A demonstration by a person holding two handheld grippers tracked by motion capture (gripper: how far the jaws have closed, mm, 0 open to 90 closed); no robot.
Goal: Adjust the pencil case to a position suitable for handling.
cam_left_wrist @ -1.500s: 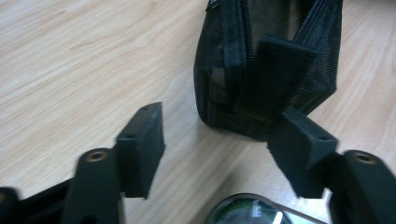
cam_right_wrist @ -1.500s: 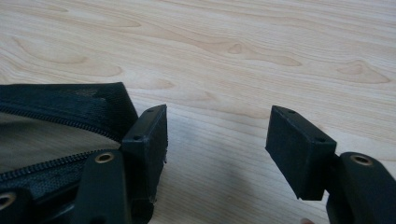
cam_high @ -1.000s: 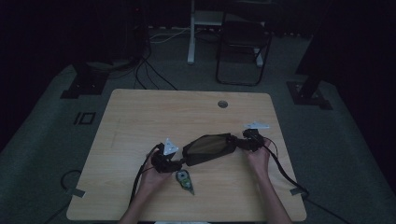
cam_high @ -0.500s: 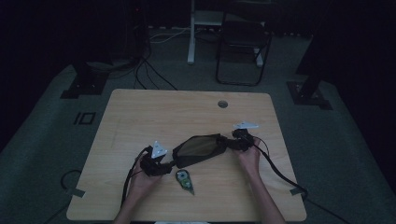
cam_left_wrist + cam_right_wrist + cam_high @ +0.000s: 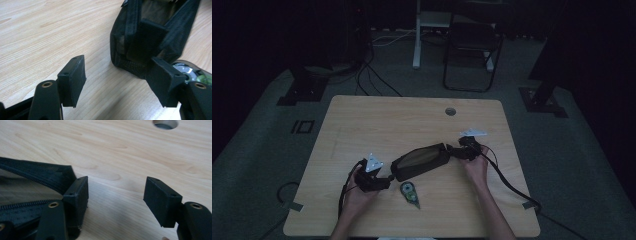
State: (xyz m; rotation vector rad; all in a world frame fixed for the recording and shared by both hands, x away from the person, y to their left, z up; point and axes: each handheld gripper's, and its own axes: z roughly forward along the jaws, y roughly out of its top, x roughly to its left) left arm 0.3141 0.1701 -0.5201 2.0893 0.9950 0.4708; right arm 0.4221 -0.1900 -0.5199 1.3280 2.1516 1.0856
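High view: dark zip pouch (image 5: 421, 161) lies mid-table, long axis running left-low to right-high, left gripper (image 5: 379, 182) just off its left end, right gripper (image 5: 460, 151) at its right end, tape dispenser (image 5: 410, 192) just below the pouch. Left gripper view: jaws spread, empty, pouch (image 5: 150, 37) end ahead and right of the gap, touching the right jaw. Right gripper view: jaws spread, empty, pouch (image 5: 30, 187) zipper end against the left jaw's outer side, cable hole (image 5: 165, 123) beyond.

Matt wooden table (image 5: 50, 30); pouch (image 5: 150, 30) seemingly woven mesh.
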